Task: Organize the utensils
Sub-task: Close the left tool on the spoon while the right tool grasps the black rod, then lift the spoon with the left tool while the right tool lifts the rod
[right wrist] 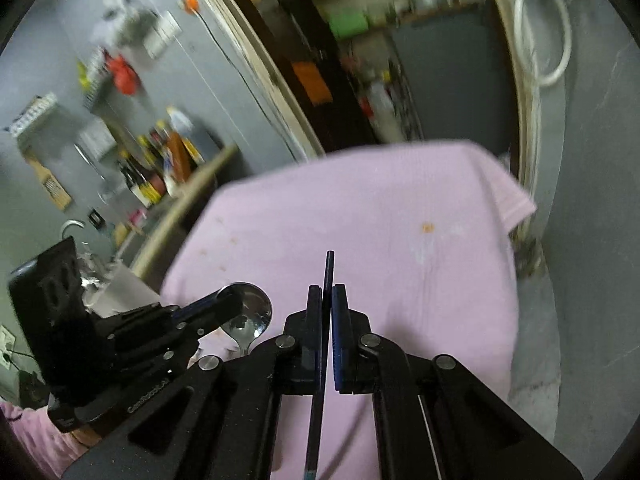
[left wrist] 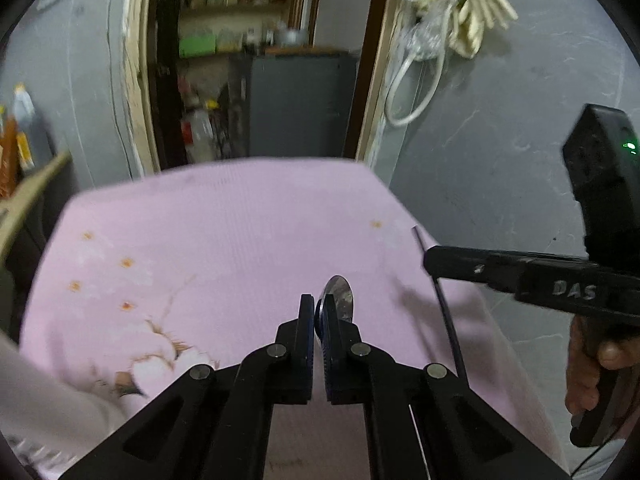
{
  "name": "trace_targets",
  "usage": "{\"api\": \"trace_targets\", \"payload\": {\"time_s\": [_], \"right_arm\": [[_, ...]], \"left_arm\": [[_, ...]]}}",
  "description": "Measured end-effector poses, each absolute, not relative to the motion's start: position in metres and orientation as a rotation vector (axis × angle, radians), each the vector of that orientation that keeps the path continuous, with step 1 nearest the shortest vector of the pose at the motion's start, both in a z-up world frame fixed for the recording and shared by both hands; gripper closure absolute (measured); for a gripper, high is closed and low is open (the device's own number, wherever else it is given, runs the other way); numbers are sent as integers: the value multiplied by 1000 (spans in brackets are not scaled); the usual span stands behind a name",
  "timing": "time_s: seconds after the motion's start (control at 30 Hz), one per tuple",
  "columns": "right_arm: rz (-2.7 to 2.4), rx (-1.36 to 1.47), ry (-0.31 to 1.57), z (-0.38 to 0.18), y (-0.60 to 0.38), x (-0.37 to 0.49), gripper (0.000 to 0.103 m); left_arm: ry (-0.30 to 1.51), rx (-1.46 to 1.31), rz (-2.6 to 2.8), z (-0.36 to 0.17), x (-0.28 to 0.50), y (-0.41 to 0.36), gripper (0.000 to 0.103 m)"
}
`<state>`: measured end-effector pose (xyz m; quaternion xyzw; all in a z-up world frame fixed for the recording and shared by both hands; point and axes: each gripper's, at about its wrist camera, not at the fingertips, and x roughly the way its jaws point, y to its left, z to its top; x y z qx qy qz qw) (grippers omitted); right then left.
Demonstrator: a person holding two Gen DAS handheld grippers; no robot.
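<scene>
My left gripper (left wrist: 318, 304) is shut on a metal spoon (left wrist: 339, 294), whose bowl sticks out just past the fingertips, above the pink cloth (left wrist: 240, 220). In the right wrist view the same spoon (right wrist: 250, 312) shows its shiny bowl in the left gripper (right wrist: 228, 300) at lower left. My right gripper (right wrist: 327, 292) is shut on a thin black chopstick (right wrist: 329, 268) that runs between the pads and pokes out ahead. From the left wrist view the right gripper (left wrist: 430, 262) comes in from the right with the chopstick (left wrist: 444, 308) standing nearly upright in it.
The pink flowered cloth (right wrist: 400, 208) covers the table. Behind it an open doorway (left wrist: 260, 80) shows cluttered shelves. Gloves (left wrist: 476, 12) and a white hose (left wrist: 416, 92) hang on the grey wall. Bottles (right wrist: 160, 168) stand on a shelf at left. A hand (left wrist: 592, 360) grips the right tool.
</scene>
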<state>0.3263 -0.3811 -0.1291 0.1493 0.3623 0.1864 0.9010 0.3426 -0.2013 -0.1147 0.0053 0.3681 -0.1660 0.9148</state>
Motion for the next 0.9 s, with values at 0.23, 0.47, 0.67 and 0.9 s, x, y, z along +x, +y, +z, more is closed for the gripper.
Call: {"api": "trace_targets", "payload": {"time_s": [0.23,0.47,0.67,0.9], "right_arm": [[366,228,589,-89,-381,257,99],[339,220,537,-66,-384,221,99],[323,204,532,-59,-379,195,99],[308,174,550,-55,-372,159,99]], "left_arm": [[642,37,-335,-83,293,-194,99],[629,60,-375,-74,267,-195,99],[620,61,-392,-70,253,-188,99],[614,67,-409,-66,243,-181,99]]}}
